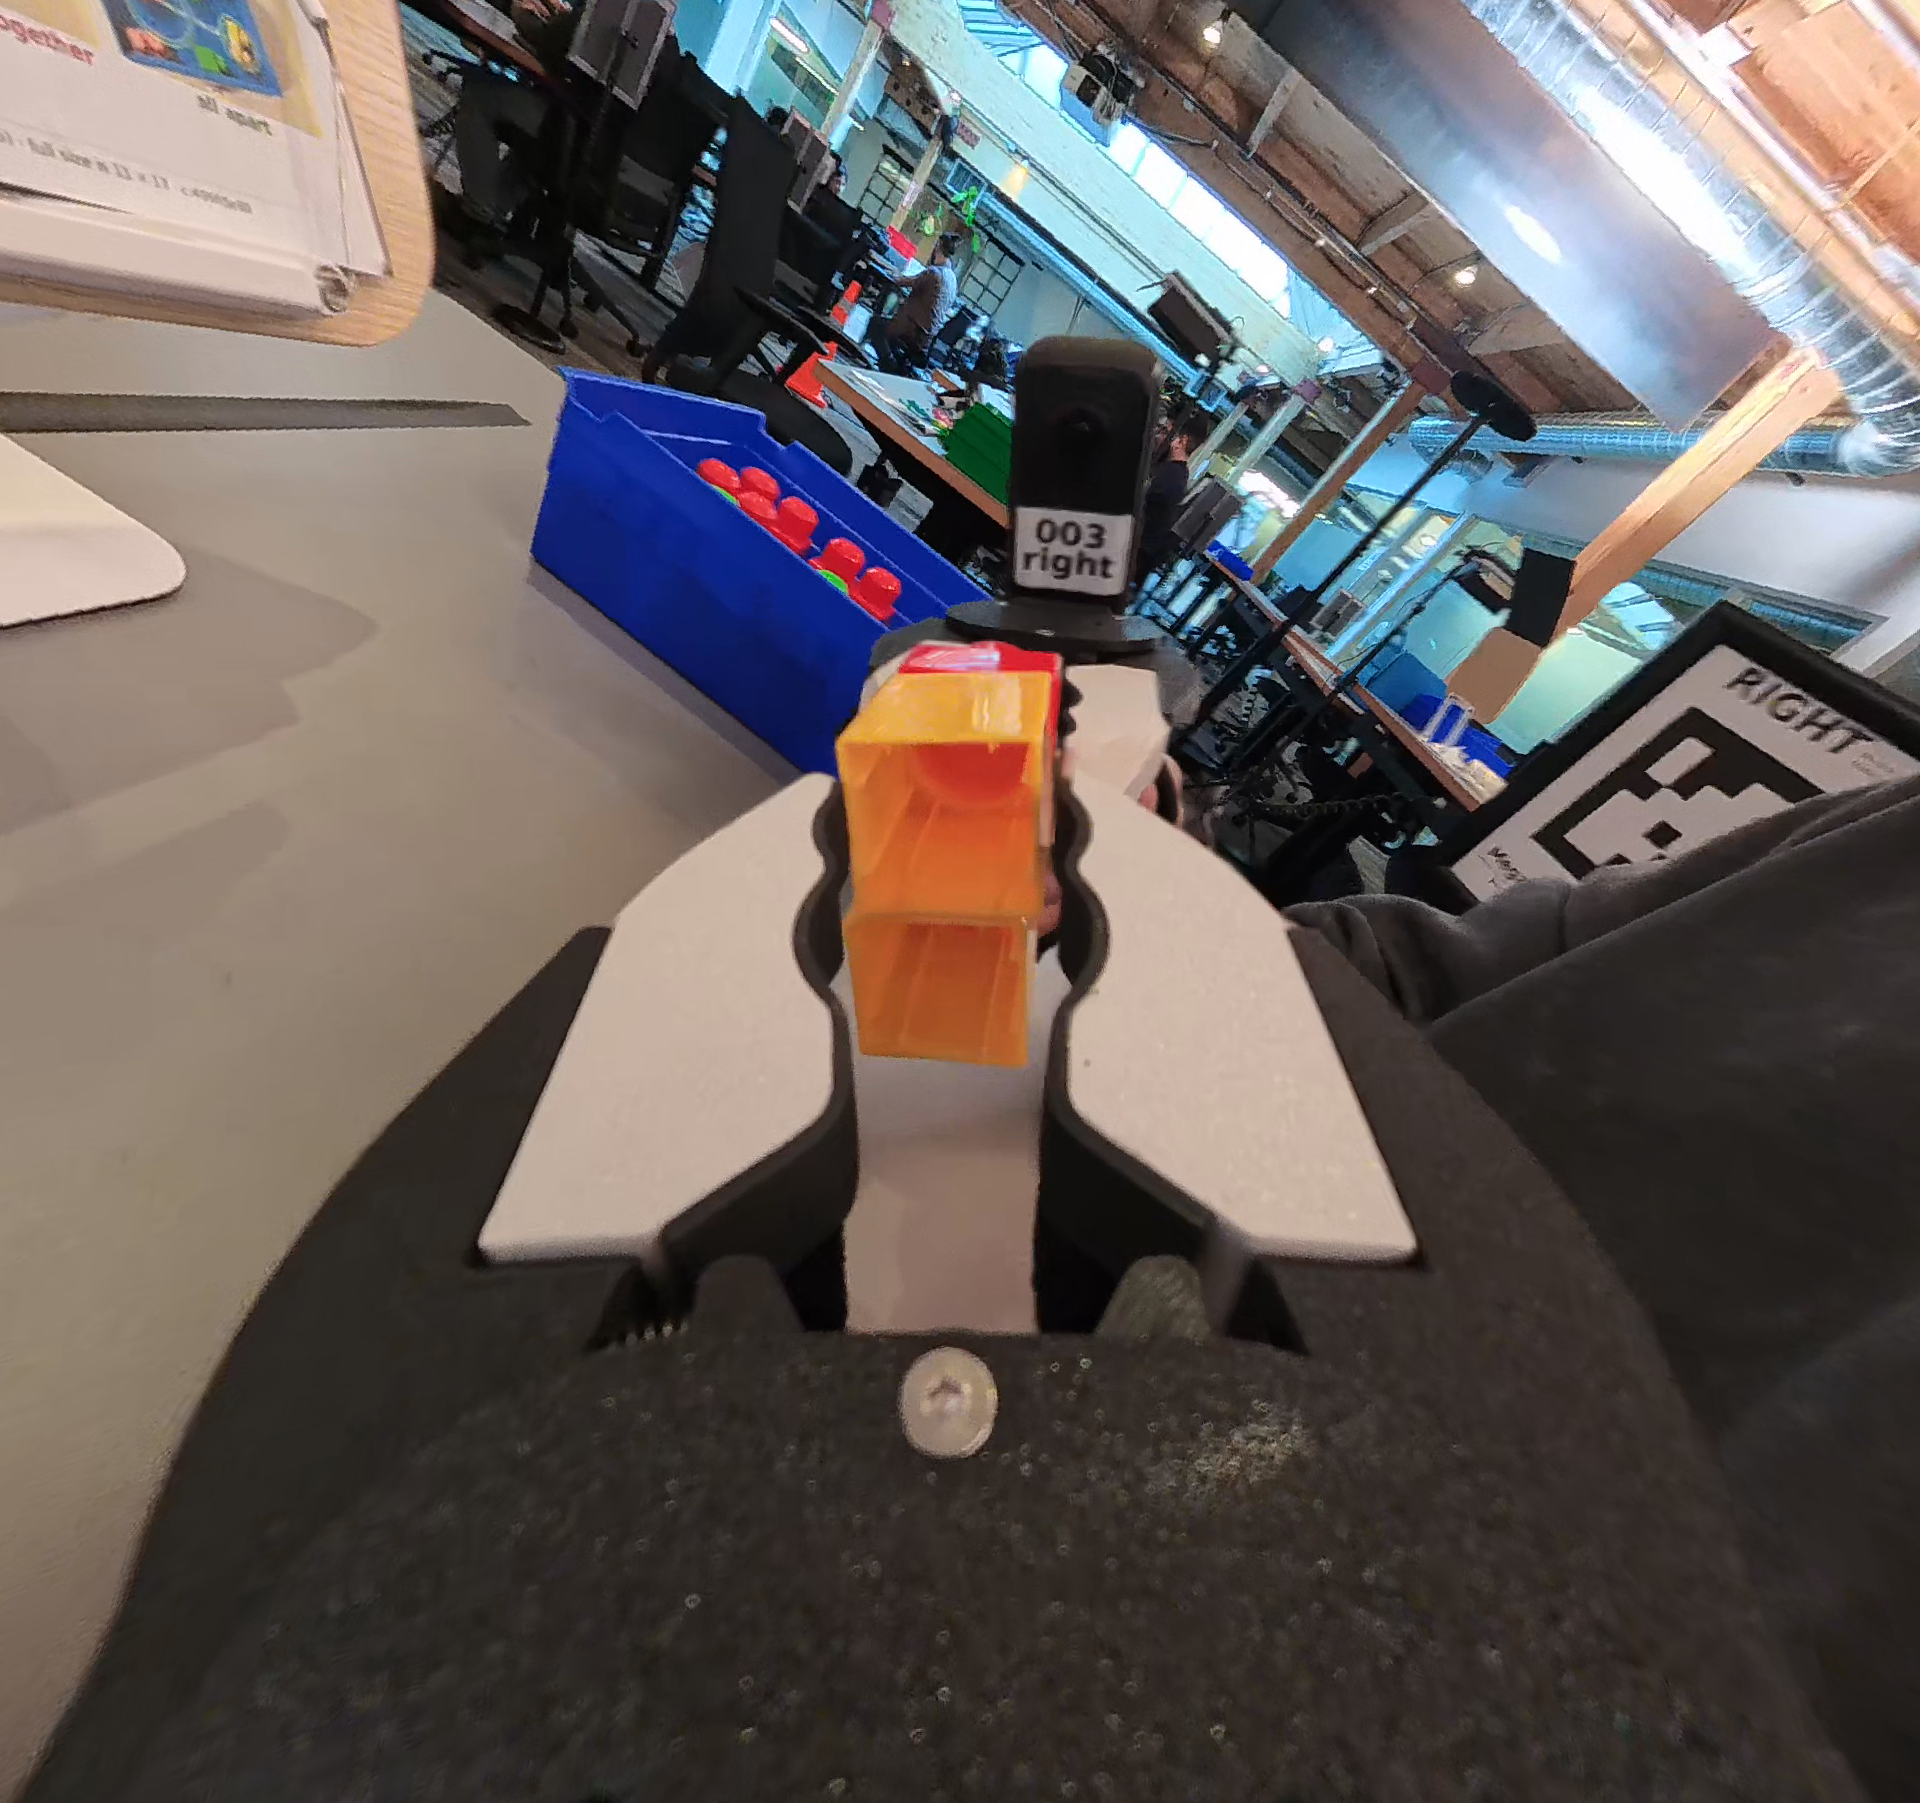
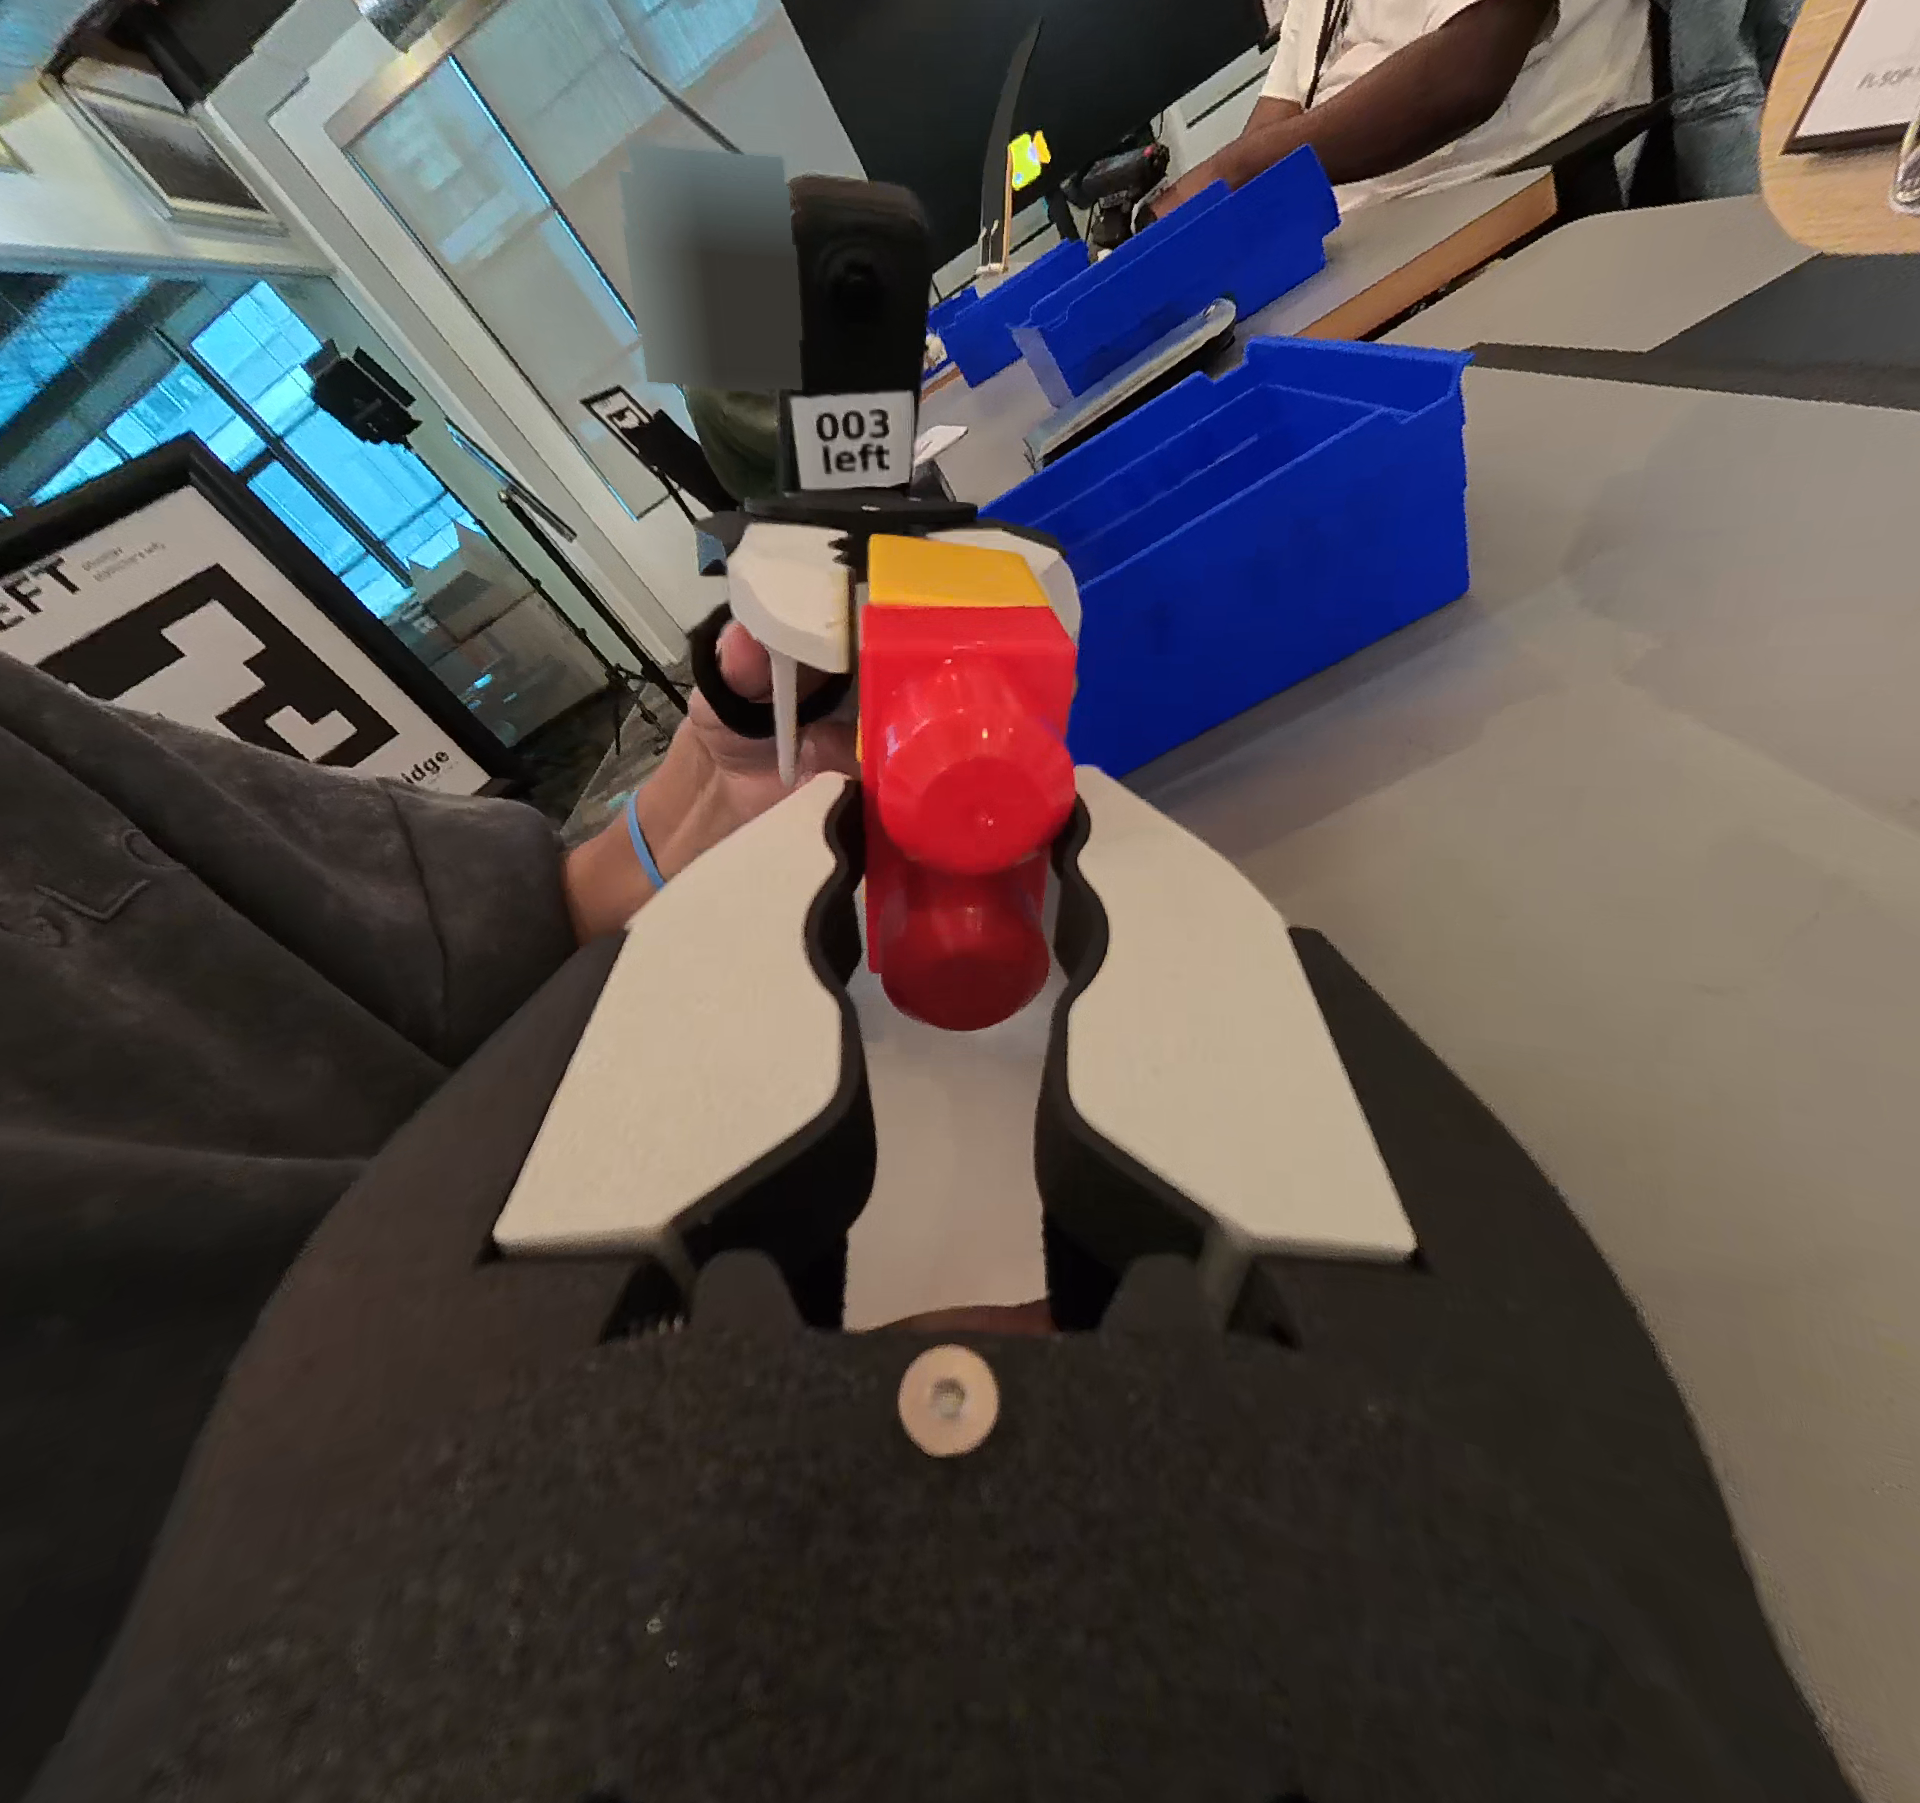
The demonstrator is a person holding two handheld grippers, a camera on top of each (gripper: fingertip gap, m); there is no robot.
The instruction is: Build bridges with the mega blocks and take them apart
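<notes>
Left wrist view shows the left claw clenched on a yellow block at frame centre, above the grey table. Right wrist view shows the right claw gripping the red block joined to it; a blue bin sits to the upper right.

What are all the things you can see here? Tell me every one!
yellow block: one, yellow-orange, between the left gripper's fingers, joined to the red one.
red block: one, red, between the right gripper's fingers.
blue bin: one, blue, on the grey table, red blocks inside.
paper sheets: a stack, white with pictures, on a wooden board, top left.
marker boards: two, black-and-white, one at each side.
left gripper: one, white and black, closed on the yellow block.
right gripper: one, white and black, closed on the red block.
</notes>
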